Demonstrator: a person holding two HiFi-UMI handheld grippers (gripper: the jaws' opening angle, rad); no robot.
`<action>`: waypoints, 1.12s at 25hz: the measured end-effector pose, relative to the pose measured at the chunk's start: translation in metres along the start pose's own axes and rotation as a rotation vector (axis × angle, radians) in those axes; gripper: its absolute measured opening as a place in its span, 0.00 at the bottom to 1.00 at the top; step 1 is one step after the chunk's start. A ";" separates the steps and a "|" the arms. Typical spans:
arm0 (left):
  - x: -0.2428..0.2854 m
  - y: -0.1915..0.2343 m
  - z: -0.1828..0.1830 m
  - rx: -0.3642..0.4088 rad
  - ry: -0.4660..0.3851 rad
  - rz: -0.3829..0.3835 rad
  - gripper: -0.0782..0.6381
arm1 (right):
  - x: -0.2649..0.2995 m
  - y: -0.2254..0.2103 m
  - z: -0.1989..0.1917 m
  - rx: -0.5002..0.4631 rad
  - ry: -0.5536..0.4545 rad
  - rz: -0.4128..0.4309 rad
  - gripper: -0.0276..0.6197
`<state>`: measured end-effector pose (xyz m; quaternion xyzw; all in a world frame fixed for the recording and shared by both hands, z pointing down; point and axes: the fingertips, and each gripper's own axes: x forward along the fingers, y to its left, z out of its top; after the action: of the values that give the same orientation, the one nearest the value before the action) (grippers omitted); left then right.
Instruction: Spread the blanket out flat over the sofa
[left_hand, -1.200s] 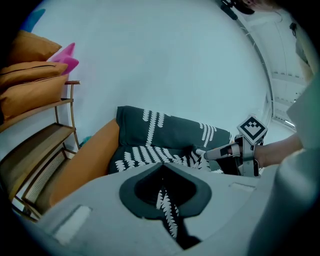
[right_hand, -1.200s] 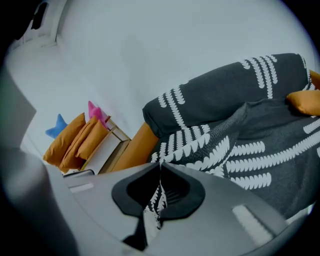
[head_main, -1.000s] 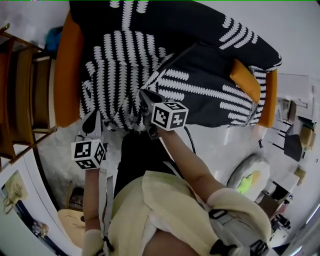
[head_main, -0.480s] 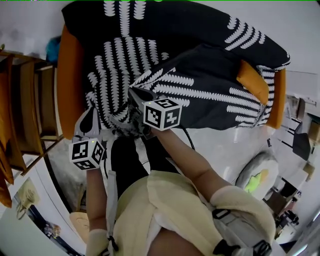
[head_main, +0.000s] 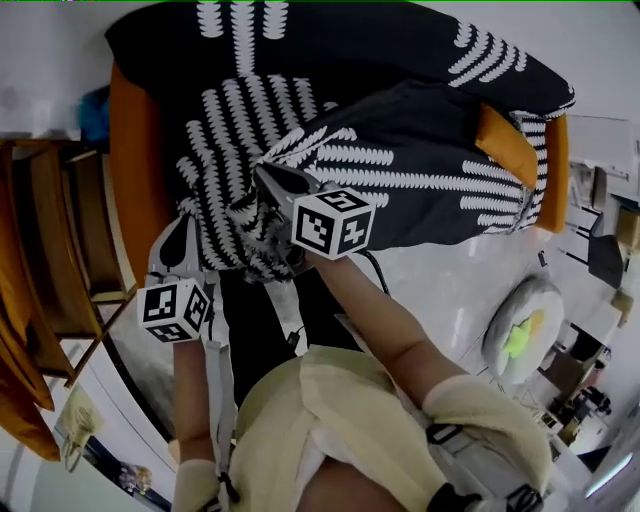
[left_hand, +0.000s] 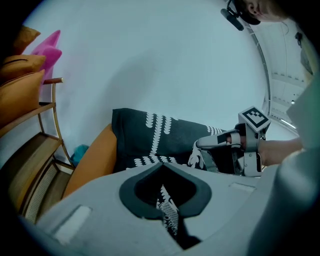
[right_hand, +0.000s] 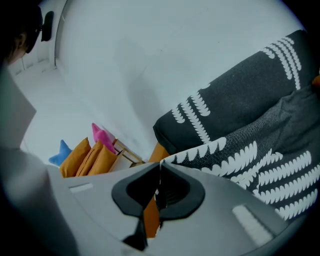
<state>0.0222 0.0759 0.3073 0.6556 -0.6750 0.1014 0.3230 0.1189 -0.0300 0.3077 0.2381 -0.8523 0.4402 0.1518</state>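
A black blanket (head_main: 330, 130) with white leaf stripes lies rumpled over the orange sofa (head_main: 135, 170), one layer folded over on the right half. My right gripper (head_main: 268, 180) is shut on the blanket's edge near the sofa's front; the pinched blanket (right_hand: 235, 155) runs out between the jaws of the right gripper (right_hand: 159, 187). My left gripper (head_main: 180, 245) sits lower left at the sofa's front edge. Its jaws are closed on a strip of the blanket (left_hand: 167, 212), with the left gripper (left_hand: 162, 192) pointing at the sofa arm (left_hand: 92, 160).
A wooden rack (head_main: 60, 250) with orange cushions (right_hand: 92, 155) stands left of the sofa. A round stool (head_main: 525, 335) and clutter stand on the white floor to the right. The person's legs stand right before the sofa. A white wall lies behind.
Both grippers keep hold of the blanket. The right one has drawn its edge slightly left and toward the sofa's front; the view has shifted a little.
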 end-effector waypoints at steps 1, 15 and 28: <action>0.003 0.006 0.003 0.008 0.005 -0.013 0.11 | 0.004 0.002 0.004 0.004 -0.013 -0.007 0.06; 0.017 0.054 0.054 0.068 -0.005 -0.129 0.11 | 0.051 0.025 0.065 -0.027 -0.139 -0.062 0.06; 0.049 0.081 0.074 0.018 -0.022 -0.071 0.11 | 0.117 0.008 0.110 0.015 -0.197 -0.030 0.06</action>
<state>-0.0736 0.0045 0.3015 0.6829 -0.6540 0.0888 0.3131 0.0113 -0.1485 0.2947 0.2941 -0.8561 0.4188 0.0721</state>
